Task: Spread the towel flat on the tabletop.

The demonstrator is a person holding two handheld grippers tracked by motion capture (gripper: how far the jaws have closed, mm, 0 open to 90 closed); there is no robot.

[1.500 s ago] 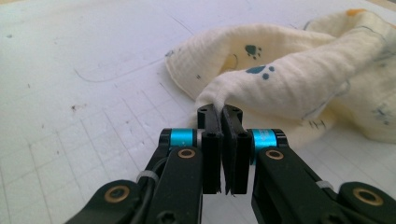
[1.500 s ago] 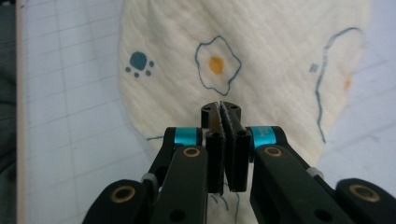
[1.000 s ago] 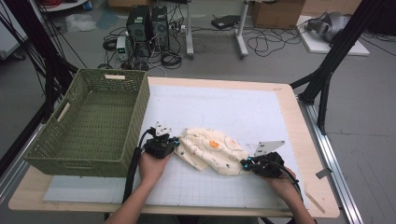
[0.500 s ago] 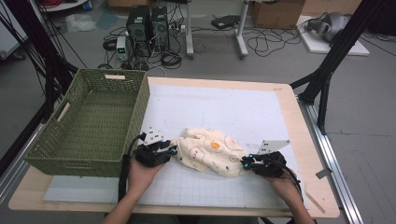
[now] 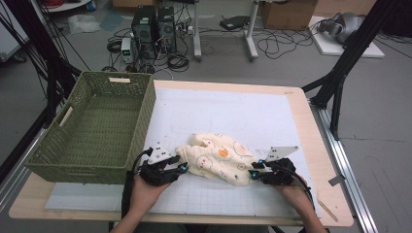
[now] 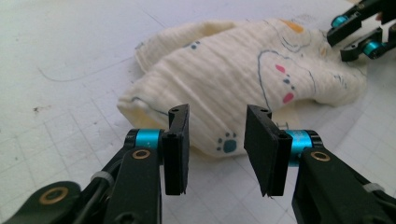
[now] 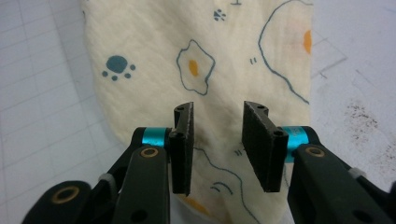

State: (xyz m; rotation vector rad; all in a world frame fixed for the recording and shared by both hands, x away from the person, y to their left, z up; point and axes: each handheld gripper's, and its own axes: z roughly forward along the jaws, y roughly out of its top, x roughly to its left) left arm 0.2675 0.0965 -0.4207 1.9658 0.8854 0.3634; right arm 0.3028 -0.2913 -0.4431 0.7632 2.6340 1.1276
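A crumpled cream cloth (image 5: 216,157) printed with fried eggs and paw marks lies on the white grid mat (image 5: 228,116) near the table's front. My left gripper (image 5: 182,167) sits at its left end, open, the cloth (image 6: 243,79) just beyond its fingertips. My right gripper (image 5: 252,173) is at the cloth's right end, open, hovering over the fabric (image 7: 201,60) with nothing pinched. The right gripper (image 6: 359,35) also appears far off in the left gripper view.
A green woven basket (image 5: 92,128) stands at the table's left, right beside my left hand. The wooden table edge (image 5: 320,141) runs along the right. Computers and cables lie on the floor behind.
My left gripper has shifted slightly left and back toward me, away from the cloth's left end. The right gripper has hardly moved. The cloth lies as before.
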